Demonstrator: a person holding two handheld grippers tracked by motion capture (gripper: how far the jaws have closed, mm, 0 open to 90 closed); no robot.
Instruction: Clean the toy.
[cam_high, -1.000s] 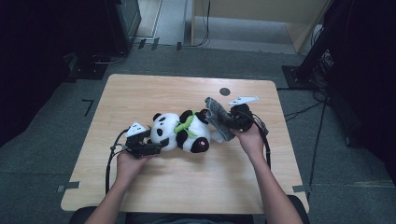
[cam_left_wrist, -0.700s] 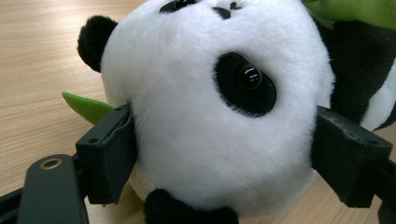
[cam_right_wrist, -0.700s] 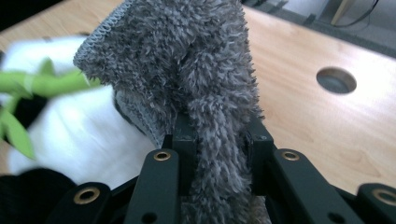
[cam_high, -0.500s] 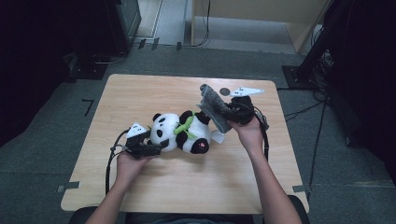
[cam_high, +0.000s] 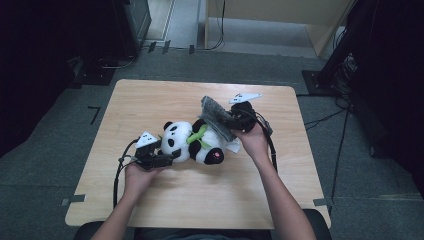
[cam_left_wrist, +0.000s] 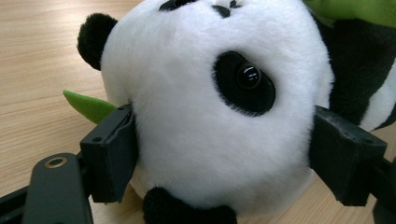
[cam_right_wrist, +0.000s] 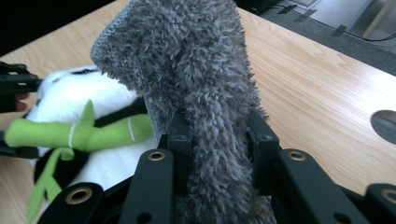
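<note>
Plush panda (cam_high: 192, 142) lies on its side mid-surface (cam_high: 150, 100), head toward the left claw (cam_high: 162, 159). Left claw clamps the panda's white head, one pad (cam_left_wrist: 109, 151) on each side, fur bulging around them. Right claw (cam_high: 231, 120) is just beyond the panda's body, gripping a fuzzy grey cloth (cam_right_wrist: 196, 79) between narrow jaws that have just been easing open a little, cloth between them; the cloth stands up past the pads and hangs over the panda's back.

Risks, as a guess: right jaws loosening further could let the cloth slide out and drop off the panda. Soft head could squirt from the left grip if the right hand tugs, dragging the toy across the surface. Cloth could snag the green bamboo sprig (cam_right_wrist: 79, 133) at the panda's chest.

Count: one panda, one grey cloth, one bamboo sprig, two claws, one surface.
</note>
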